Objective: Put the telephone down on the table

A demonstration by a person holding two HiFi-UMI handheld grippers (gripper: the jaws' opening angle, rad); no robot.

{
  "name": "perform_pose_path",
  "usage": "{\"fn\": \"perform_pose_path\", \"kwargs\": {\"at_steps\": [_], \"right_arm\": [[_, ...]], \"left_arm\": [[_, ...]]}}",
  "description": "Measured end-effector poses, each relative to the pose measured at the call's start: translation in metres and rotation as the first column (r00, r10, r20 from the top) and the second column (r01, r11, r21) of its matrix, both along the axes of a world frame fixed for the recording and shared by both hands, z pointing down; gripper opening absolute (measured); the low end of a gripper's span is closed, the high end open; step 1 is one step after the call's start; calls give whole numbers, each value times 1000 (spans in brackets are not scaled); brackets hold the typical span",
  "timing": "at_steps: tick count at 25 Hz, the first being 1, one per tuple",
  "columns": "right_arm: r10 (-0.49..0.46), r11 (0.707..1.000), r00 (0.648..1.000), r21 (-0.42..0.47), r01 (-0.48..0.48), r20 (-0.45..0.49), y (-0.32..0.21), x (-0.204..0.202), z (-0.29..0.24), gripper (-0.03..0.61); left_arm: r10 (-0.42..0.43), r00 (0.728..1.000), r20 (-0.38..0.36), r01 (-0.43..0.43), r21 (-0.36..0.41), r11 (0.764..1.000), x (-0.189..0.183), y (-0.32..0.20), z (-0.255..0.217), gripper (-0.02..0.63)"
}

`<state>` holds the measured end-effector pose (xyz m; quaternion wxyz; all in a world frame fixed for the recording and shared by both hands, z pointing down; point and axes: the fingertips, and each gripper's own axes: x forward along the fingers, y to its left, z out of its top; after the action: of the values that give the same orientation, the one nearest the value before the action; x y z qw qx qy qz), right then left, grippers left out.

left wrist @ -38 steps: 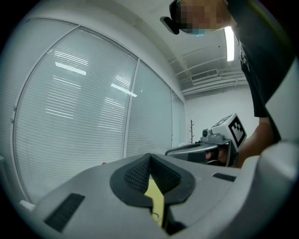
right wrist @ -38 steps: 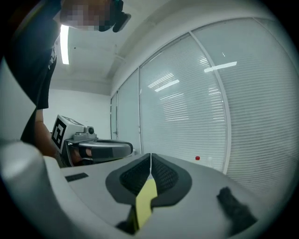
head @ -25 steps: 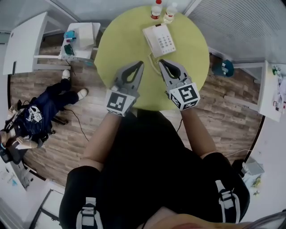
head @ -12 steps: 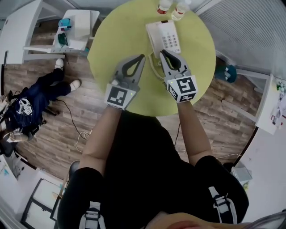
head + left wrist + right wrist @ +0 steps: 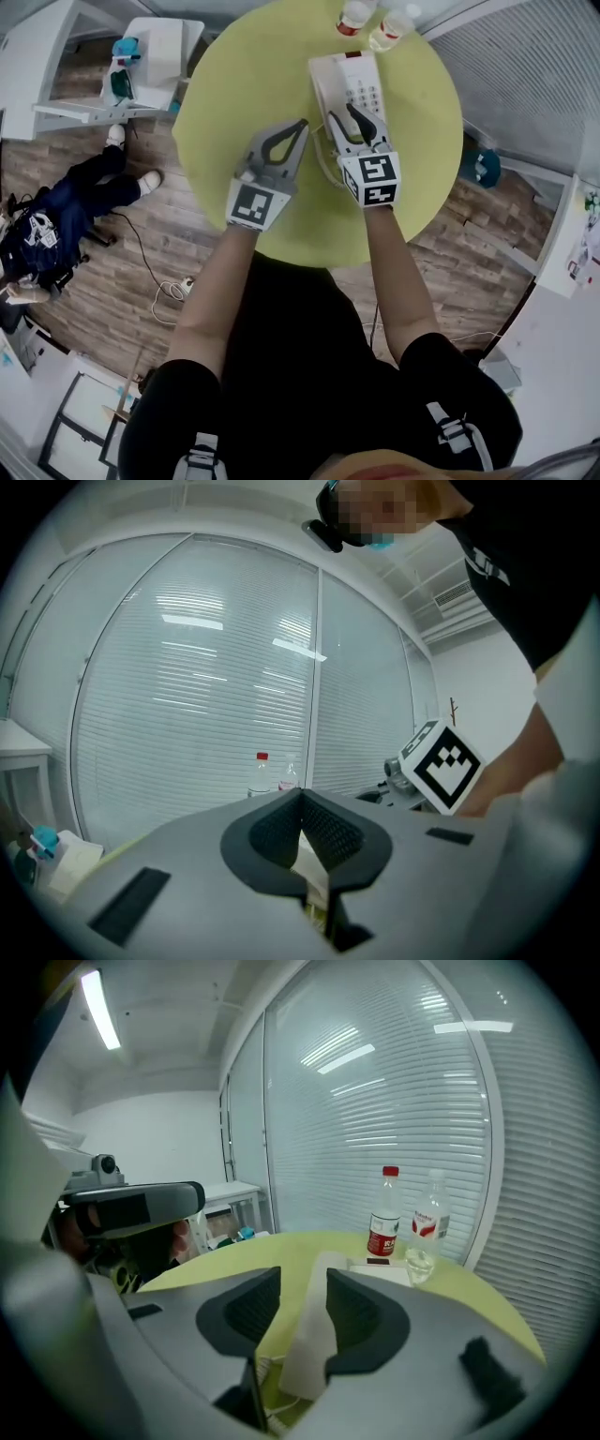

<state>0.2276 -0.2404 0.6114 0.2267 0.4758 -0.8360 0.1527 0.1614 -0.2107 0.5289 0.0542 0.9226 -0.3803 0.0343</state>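
While our right claw (image 5: 343, 112) hangs over the telephone (image 5: 358, 82), its jaws stand about halfway apart, having just been opening. The white handset (image 5: 311, 1335) runs lengthwise between them. In the right gripper view the handset sits close against the right-hand pad, with a clear gap to the other pad, so we have no clamp on it. We cannot tell whether it touches that pad.

The telephone lies on the round yellow-green bench (image 5: 239, 89), on its far half and to the right of centre. Its keypad faces up and its top end points at the far edge. The handset runs along the telephone's left side. We cannot tell whether it rests fully in its cradle. A pale coiled cord (image 5: 324, 150) loops on the bench just beside the telephone's near end, under our right claw.

Our left claw (image 5: 301, 124) is held beside the right one, near the middle of the bench and to the left of the telephone. Its jaws meet at the tips and have hold of nothing.

Just past the telephone, at the far edge of the bench, stand a red-labelled bottle (image 5: 354, 17) and a clear bottle (image 5: 389, 30), close together and upright. Behind them the gripper views show white slatted blinds (image 5: 412, 1101).

Beyond the left edge of the bench a person (image 5: 56, 234) in dark blue sits on the wooden floor (image 5: 141, 309).
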Motion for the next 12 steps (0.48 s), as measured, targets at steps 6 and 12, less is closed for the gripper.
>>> {"fn": "perform_pose_path", "kwargs": {"at_steps": [6,12], "right_arm": [[25,997,998,-74,-29,-56,-19,0,38,219],[49,991,993,-118,-62,-109,-35,2,72,260]], "left_arm": [[-9,1000,2,9,-12,1000,4,-17,27,6],[-41,999,10,41,8,999,4,-32,40,6]]}}
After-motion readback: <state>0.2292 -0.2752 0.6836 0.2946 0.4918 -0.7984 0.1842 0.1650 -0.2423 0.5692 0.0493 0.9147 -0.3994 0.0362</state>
